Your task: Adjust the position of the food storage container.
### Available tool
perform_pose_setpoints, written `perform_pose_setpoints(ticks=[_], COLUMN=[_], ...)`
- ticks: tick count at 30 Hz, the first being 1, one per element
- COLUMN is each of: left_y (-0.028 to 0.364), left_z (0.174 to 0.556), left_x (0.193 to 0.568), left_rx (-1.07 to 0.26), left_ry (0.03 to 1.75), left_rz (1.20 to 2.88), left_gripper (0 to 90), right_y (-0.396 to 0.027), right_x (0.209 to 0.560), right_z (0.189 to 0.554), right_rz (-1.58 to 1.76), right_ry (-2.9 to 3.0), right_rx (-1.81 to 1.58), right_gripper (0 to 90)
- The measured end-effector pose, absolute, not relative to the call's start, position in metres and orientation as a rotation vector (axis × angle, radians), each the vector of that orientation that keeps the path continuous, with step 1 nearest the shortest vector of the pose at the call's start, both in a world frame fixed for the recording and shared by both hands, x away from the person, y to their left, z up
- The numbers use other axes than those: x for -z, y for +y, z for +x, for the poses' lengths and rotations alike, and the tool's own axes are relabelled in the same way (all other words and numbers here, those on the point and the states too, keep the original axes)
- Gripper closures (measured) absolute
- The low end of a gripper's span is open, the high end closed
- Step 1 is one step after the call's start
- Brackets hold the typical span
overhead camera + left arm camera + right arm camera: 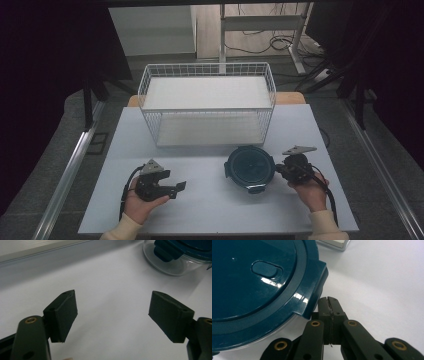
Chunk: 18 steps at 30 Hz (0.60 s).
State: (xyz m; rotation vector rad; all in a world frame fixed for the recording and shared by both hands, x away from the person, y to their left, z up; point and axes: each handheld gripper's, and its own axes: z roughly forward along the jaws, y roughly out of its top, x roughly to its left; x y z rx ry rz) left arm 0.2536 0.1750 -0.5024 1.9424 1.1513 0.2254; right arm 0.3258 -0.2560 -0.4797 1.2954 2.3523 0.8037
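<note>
Dark-teal lid on a round clear-glass container [250,167], sitting flat, lid up, no long axis; one clip tab faces the right gripper [329,300], whose jaws are pressed together, empty, tips just beside that tab. Left gripper [112,312] stands parted, empty, container ahead to its right.

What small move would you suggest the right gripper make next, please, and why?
Probably lever the near latch outward. The right gripper has its jaws shut, tips beside a clasp of the blue lid on the glass container, which appears latched. The left gripper waits open and apart.
</note>
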Motion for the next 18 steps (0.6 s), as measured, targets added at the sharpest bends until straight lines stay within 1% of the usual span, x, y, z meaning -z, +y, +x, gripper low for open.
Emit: perform_pose_setpoints(ticks=[18], left_y=[0.176], left_z=[0.254], left_x=[0.502], left_rx=[-0.228], left_ry=[1.157], left_rz=[1.937], left_gripper=[22.0], right_y=[-0.237], right_x=[0.483], right_z=[0.325], right_rz=[1.27], right_ry=[2.401], right_rx=[-0.842], right_gripper=[89.9])
